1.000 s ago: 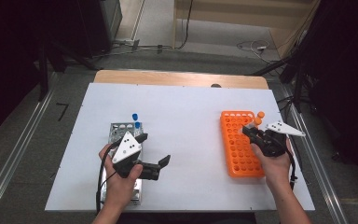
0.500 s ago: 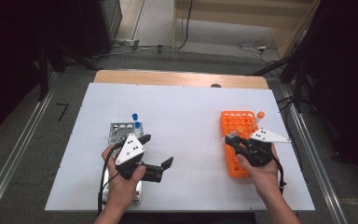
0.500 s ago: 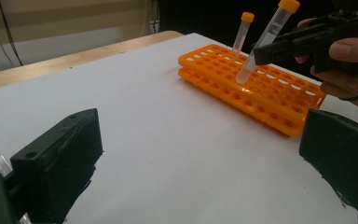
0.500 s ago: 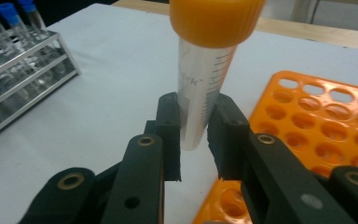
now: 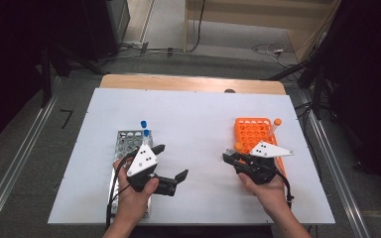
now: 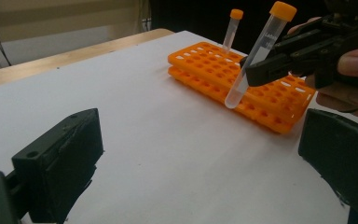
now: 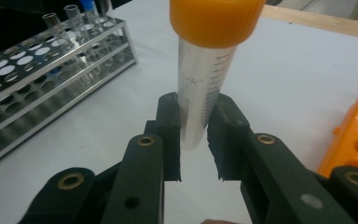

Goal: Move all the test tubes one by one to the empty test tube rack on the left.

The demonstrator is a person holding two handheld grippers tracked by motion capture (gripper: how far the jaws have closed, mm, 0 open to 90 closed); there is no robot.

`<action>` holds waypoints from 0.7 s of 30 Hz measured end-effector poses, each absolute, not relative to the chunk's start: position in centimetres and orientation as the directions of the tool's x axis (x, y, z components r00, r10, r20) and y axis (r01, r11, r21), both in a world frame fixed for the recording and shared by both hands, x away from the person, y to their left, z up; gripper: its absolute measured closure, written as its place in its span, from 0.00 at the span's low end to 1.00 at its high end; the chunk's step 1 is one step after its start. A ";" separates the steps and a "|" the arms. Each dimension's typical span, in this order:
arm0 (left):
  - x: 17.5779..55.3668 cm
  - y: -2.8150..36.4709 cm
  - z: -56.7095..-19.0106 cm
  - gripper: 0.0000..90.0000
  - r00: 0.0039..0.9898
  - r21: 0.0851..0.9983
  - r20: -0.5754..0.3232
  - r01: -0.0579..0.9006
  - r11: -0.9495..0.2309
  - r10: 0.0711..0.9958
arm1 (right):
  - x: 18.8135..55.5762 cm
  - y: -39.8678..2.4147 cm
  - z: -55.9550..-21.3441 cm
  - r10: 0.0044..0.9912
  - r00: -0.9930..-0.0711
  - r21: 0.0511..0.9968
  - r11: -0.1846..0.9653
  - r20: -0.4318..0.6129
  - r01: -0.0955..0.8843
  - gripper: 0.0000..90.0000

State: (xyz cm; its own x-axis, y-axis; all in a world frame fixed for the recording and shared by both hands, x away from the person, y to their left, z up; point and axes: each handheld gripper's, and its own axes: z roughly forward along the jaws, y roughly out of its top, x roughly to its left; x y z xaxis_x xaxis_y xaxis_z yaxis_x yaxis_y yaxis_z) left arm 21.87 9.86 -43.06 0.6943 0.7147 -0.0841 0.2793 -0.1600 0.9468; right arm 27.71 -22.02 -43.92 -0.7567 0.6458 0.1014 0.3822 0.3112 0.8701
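Between my right gripper's [image 7: 193,140] clamped jaws, the tilted orange-capped tube [image 7: 204,70] could slip; my left gripper's [image 5: 171,168] jaws stand apart.

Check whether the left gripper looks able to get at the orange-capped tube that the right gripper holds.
Probably yes: the left gripper is open, and bare table lies between it and the orange-capped tube, clamped in the right gripper beside the orange rack.

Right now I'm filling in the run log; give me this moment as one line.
right tongs: shut on orange-capped tube | left tongs: open, empty | orange rack: one tube standing
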 end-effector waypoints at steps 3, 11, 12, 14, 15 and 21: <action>21.8 9.8 -43.0 0.03 0.702 0.948 -0.096 0.280 -0.150 0.706 | 27.3 -21.3 -44.0 0.618 -0.780 0.869 0.330 0.098 0.370 0.81; 21.8 9.3 -43.1 0.05 0.721 0.947 -0.109 0.284 -0.148 0.685 | 26.4 -19.7 -44.1 0.552 -0.827 0.862 0.361 0.108 0.354 0.81; 21.8 9.2 -43.1 0.06 0.722 0.946 -0.110 0.286 -0.150 0.683 | 26.3 -19.5 -44.1 0.543 -0.833 0.862 0.367 0.106 0.349 0.81; 21.8 9.0 -43.1 0.07 0.728 0.946 -0.113 0.287 -0.150 0.676 | 26.1 -19.1 -44.1 0.528 -0.843 0.861 0.376 0.104 0.342 0.81; 21.8 8.8 -43.1 0.08 0.727 0.945 -0.113 0.289 -0.153 0.678 | 25.9 -18.9 -44.1 0.523 -0.846 0.862 0.376 0.105 0.339 0.81; 21.6 8.1 -43.0 0.21 0.722 0.943 -0.106 0.291 -0.162 0.684 | 25.4 -17.9 -44.1 0.493 -0.865 0.858 0.400 0.096 0.322 0.81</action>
State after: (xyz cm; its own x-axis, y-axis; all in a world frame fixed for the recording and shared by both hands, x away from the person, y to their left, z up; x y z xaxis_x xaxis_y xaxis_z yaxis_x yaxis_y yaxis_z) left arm 21.59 8.11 -43.02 0.7222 0.6836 -0.1059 0.2913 -0.1617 0.9429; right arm 25.36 -17.92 -44.14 -0.8650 0.4926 0.0957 0.3225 0.3995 0.8581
